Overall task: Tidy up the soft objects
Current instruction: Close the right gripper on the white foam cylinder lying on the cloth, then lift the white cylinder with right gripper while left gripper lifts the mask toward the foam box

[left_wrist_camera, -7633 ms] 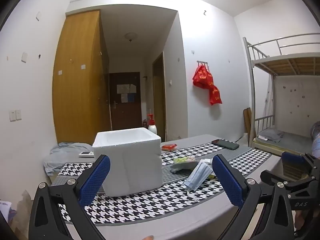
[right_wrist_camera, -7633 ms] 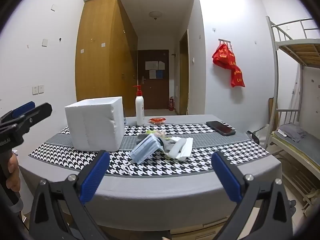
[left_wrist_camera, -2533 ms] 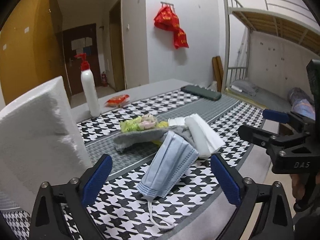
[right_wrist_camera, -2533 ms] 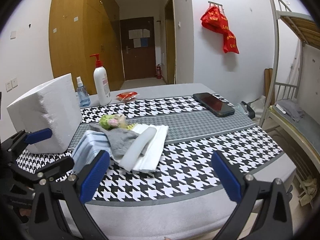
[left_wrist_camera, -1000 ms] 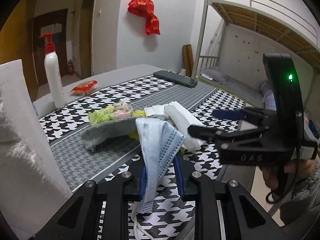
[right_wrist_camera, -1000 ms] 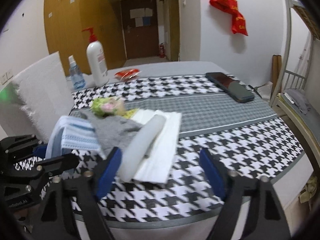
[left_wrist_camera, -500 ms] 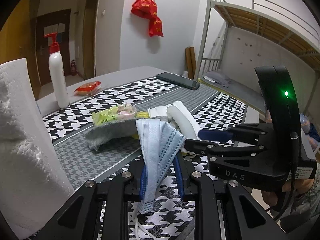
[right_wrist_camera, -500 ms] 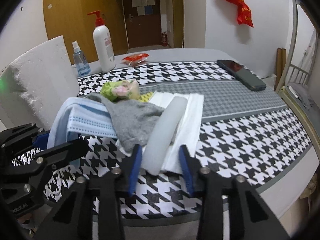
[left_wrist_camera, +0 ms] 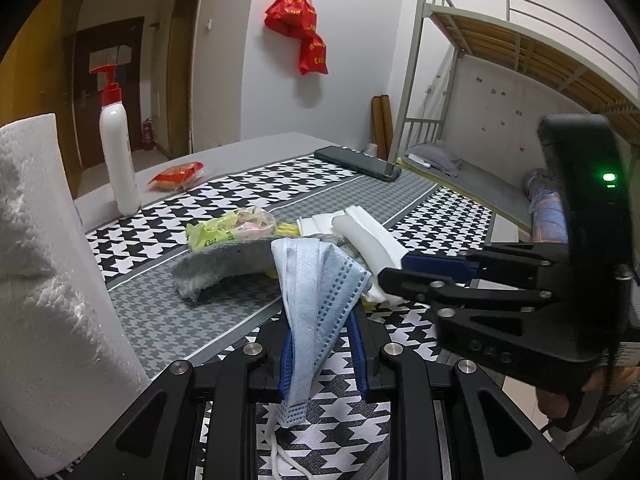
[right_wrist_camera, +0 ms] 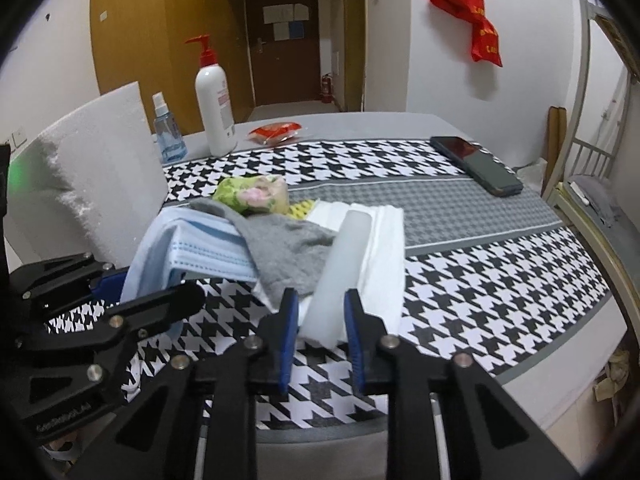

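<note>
A grey table (right_wrist_camera: 400, 128) wears a houndstooth runner (right_wrist_camera: 500, 264). On it: a white foam box (right_wrist_camera: 100, 184) at the left, a pump bottle (right_wrist_camera: 214, 112) and small spray bottle (right_wrist_camera: 168, 132) behind, a red packet (right_wrist_camera: 276, 133), a dark phone (right_wrist_camera: 476, 165), and a heap of soft things (right_wrist_camera: 280, 236) mid-runner.

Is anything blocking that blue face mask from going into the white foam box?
Nothing visible does. The left gripper holds the face mask right beside the foam box; only its wall needs clearing. The box opening is out of view.
</note>
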Motion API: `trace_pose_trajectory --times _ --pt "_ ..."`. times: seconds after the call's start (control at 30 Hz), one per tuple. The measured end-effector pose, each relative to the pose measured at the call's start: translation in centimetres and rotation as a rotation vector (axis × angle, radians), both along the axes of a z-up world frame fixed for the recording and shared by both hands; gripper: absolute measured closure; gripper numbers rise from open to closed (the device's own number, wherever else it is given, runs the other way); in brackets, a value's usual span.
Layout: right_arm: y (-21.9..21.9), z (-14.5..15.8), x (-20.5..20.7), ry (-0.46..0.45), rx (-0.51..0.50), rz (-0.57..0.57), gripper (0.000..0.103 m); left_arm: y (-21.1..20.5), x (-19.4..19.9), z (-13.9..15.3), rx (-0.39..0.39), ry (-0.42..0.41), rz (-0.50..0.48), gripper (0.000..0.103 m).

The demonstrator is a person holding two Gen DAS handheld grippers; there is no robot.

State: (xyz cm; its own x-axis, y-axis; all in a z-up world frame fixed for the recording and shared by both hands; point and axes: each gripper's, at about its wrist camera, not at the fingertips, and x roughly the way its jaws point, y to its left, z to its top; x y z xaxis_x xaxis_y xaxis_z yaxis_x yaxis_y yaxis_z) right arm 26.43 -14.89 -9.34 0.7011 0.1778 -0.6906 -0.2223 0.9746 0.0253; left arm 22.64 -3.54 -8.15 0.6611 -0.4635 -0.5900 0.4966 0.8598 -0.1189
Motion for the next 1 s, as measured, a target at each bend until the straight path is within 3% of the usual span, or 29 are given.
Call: trace_pose_trajectory --times 0.17,0.5,1.0 --pt "-0.2 -1.3 1.1 0.056 0.002 -0.031 0.076 -0.1 0.0 -0.1 -0.001 0.003 0.002 0.078" --pt "-0.4 -1.9 1.3 0.077 0.017 -0.025 0.080 -0.1 -0.2 0.0 -0.005 -0.001 -0.004 0.078" --pt "-3.7 2.1 -0.9 0.013 0.148 -0.059 0.083 0.3 -0.8 0.8 -0.035 -0.047 -0.002 0.078"
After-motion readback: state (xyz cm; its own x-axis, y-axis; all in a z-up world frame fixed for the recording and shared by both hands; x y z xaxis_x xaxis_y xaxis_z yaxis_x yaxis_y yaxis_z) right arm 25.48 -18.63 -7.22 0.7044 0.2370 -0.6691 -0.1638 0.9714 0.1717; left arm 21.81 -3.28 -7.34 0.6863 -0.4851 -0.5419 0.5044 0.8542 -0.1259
